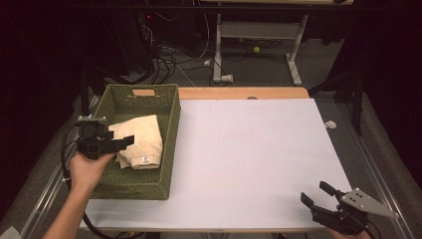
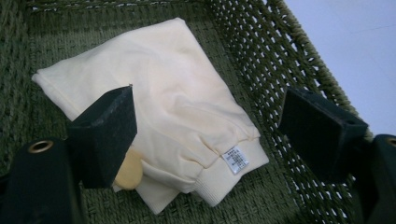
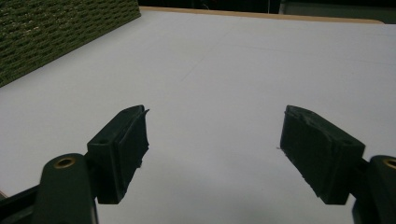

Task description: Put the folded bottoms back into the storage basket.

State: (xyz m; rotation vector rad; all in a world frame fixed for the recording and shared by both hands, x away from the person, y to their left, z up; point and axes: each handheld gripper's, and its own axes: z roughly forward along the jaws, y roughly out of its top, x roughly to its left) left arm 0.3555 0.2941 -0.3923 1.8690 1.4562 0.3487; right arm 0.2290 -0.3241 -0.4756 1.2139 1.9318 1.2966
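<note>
Dim room, bright tabletop, soft focus

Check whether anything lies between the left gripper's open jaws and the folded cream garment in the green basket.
Nothing visible does. The left gripper hangs open inside the basket, directly over the cream garment, with no other item between them; the basket walls stand off to the sides.

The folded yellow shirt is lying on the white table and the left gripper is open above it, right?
Not quite. The folded yellow shirt lies inside the green basket, not on the white table. The left gripper view shows woven basket all around it. The left gripper is open above it.
</note>
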